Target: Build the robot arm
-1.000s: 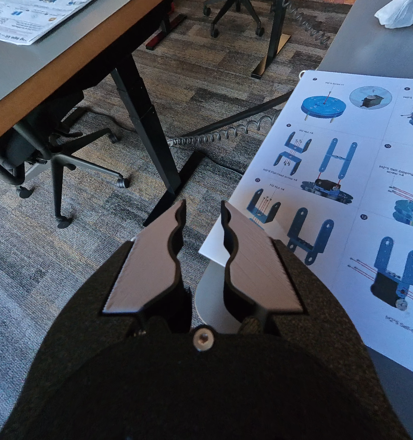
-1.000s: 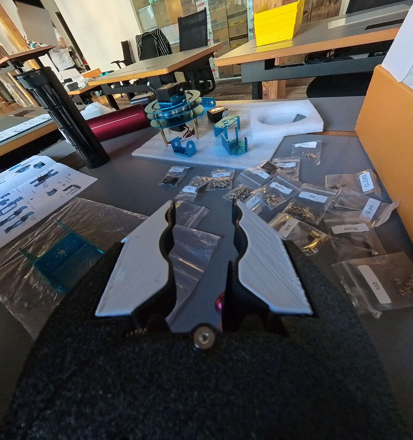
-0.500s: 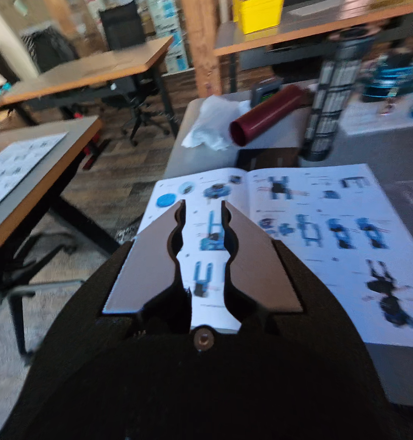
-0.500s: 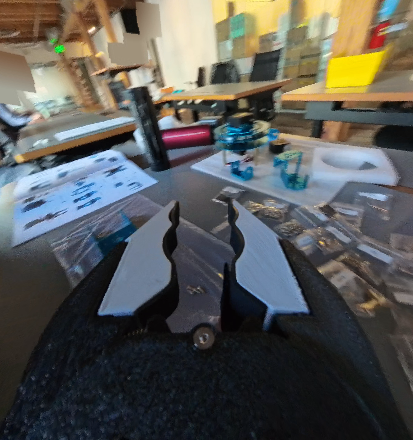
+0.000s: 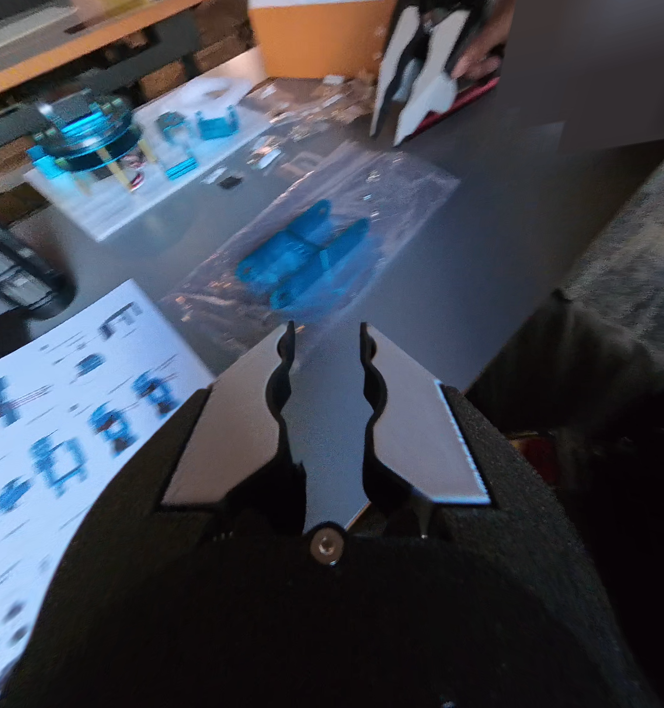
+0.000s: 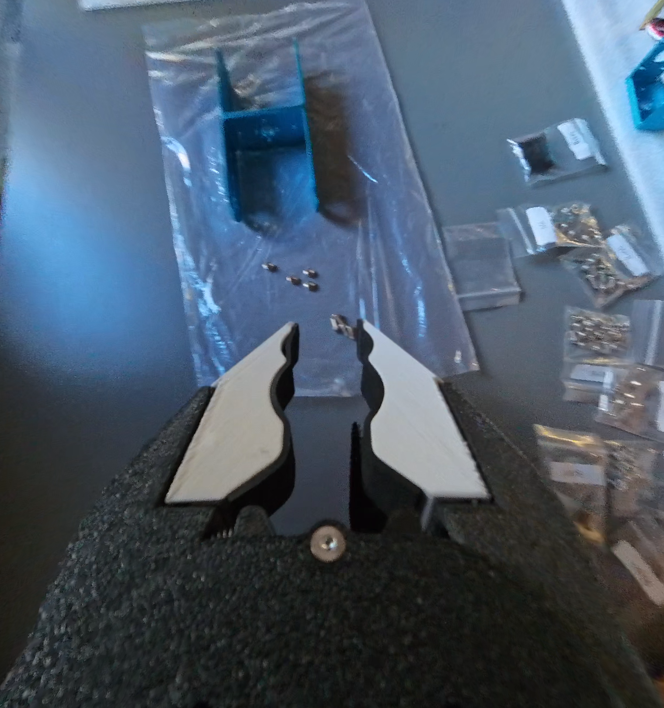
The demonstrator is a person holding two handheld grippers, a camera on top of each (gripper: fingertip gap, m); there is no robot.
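Note:
A blue metal bracket (image 6: 265,134) lies on a clear plastic bag (image 6: 384,237) on the grey table. It also shows in the left wrist view (image 5: 303,256), blurred. Several small dark screws (image 6: 296,277) lie on the bag below the bracket. My right gripper (image 6: 327,330) is open and empty above the bag's near end, with a small metal piece (image 6: 340,323) by its right fingertip. My left gripper (image 5: 325,331) is open and empty over the table, short of the bag (image 5: 407,184). The right gripper (image 5: 387,134) shows far off in the left wrist view.
An open instruction sheet (image 5: 66,413) lies left of my left gripper. A white foam pad (image 5: 131,191) carries a blue round assembly (image 5: 89,134) and blue brackets (image 5: 215,122). Several small labelled bags of hardware (image 6: 598,344) lie at the right. An orange box (image 5: 315,34) stands behind. Across from one pair of fingers to the other is roughly 30 cm.
Both grippers have swung round. The left view has turned from the floor and sheet to the bag and bracket. The right gripper has tipped down over the bag. Both stay open.

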